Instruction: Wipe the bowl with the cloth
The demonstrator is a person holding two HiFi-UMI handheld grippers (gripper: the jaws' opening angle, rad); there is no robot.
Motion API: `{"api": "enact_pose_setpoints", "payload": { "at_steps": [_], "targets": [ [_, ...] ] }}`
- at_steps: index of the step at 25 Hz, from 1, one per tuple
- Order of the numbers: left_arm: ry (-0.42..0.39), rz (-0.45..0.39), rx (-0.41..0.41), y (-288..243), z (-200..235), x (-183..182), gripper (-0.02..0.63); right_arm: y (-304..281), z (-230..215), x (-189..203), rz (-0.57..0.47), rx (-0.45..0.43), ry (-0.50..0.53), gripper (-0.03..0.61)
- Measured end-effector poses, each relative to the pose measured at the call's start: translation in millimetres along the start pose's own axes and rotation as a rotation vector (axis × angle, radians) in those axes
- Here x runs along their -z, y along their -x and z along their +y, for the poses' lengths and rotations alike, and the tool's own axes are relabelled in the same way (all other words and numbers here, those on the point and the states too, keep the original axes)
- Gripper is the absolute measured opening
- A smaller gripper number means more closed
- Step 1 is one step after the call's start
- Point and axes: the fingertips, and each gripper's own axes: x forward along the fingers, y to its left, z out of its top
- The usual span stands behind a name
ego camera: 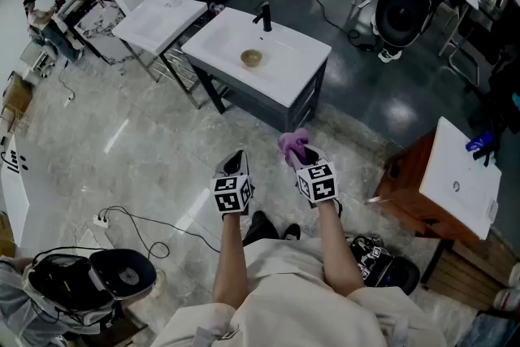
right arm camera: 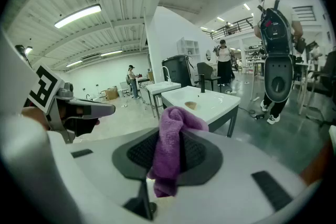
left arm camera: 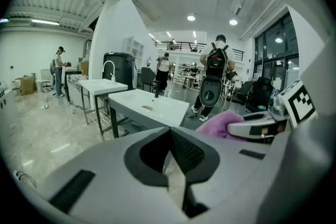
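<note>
Purple cloth [right arm camera: 169, 140] pinched in the right gripper [ego camera: 305, 164], apparently ready for wiping, left gripper [ego camera: 236, 165] pressed together empty, both well apart from the brown bowl [ego camera: 251, 58] mid-washbasin [ego camera: 302, 67] near the tap [ego camera: 264, 15].

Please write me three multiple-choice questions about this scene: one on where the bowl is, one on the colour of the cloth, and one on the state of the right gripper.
1. Where is the bowl?
A. on the floor
B. on the white sink top
C. on a chair

2. What colour is the cloth?
A. purple
B. yellow
C. white

3. How is the right gripper?
A. open and empty
B. shut on the bowl
C. shut on the cloth

Answers:
1 B, the bowl sits on the top near the black tap.
2 A, it looks purple in all three views.
3 C, the cloth is pinched between its pads.
</note>
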Motion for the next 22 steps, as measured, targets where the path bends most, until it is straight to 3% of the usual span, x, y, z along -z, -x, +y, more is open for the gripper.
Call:
{"api": "enact_pose_setpoints", "payload": {
  "at_steps": [13, 22],
  "targets": [
    [-0.007, 0.000, -0.017, 0, 3, -5, 0.006, -1, -1, -16, -0.012, -0.023, 0.001, 0.089],
    [0.024, 0.003, -0.066, -4, 37, -12, 0.006, -24, 3, -23, -0.023, -0.056, -0.048, 0.089]
  ]
}}
